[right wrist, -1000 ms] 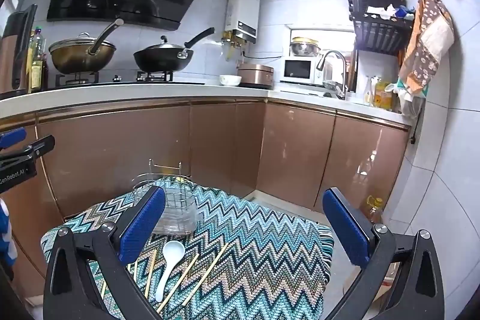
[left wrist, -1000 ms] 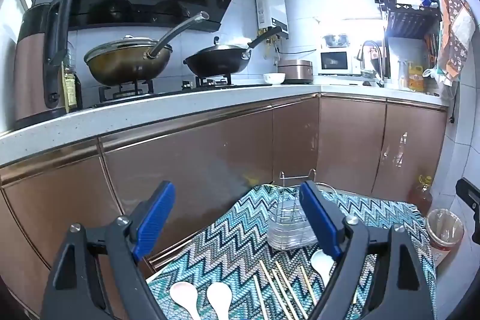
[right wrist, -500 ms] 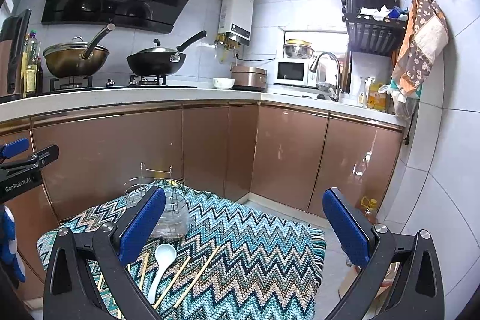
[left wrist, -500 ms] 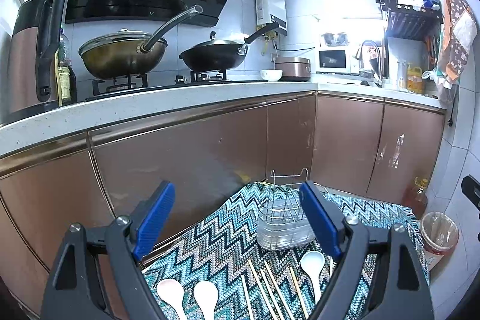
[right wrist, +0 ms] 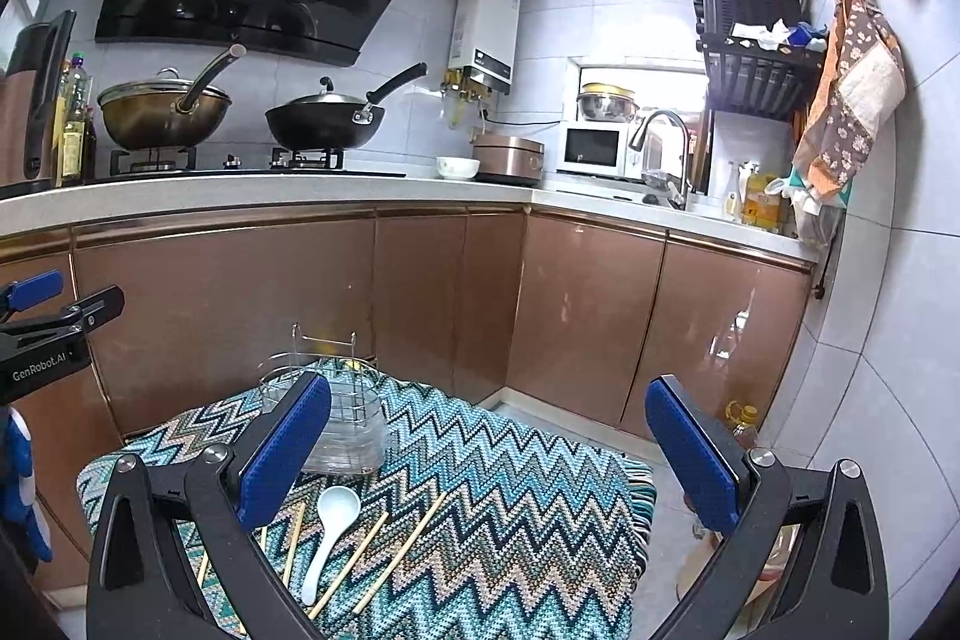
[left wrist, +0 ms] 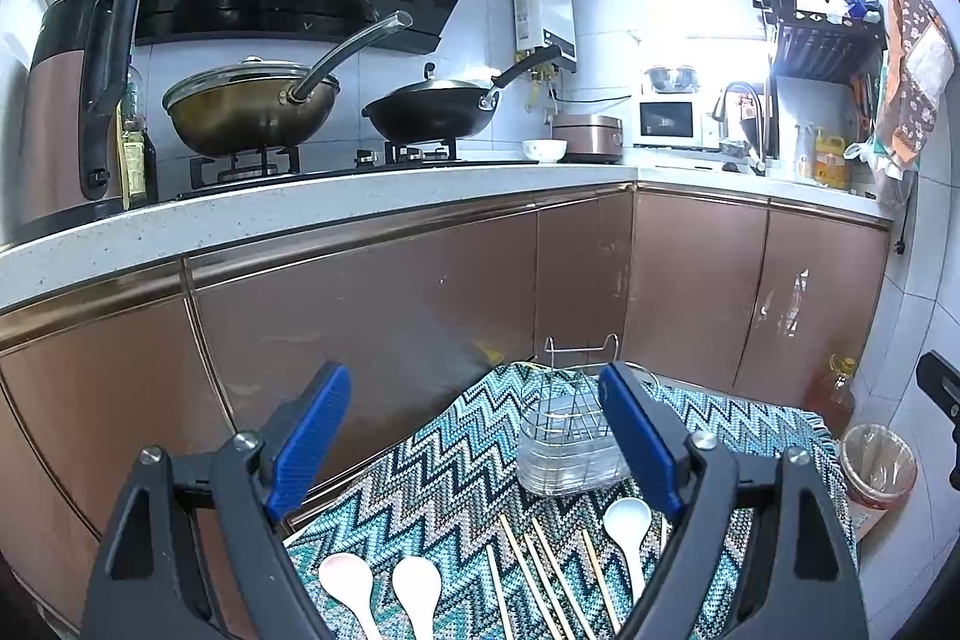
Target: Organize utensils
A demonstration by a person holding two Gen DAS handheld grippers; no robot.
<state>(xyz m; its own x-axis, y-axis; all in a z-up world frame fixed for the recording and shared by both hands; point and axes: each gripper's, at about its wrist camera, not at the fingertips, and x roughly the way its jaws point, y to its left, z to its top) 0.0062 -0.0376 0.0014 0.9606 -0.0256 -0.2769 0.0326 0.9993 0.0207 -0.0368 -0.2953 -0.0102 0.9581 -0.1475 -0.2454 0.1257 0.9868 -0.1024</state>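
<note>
We see three white ceramic spoons (left wrist: 626, 520) and thin wooden chopsticks (left wrist: 543, 577) lying on the zigzag-patterned blue cloth (right wrist: 510, 490), below our two grippers. The wire utensil holder with clear plastic base (left wrist: 570, 436) stands just ahead of them. Our left gripper (left wrist: 474, 436) and right gripper (right wrist: 489, 451) are both released wide, holding nothing.

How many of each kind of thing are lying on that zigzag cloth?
White spoons: 3
Wooden chopsticks: at least 5, some hidden by the tools
Wire utensil holder: 1
Total: at least 9
</note>
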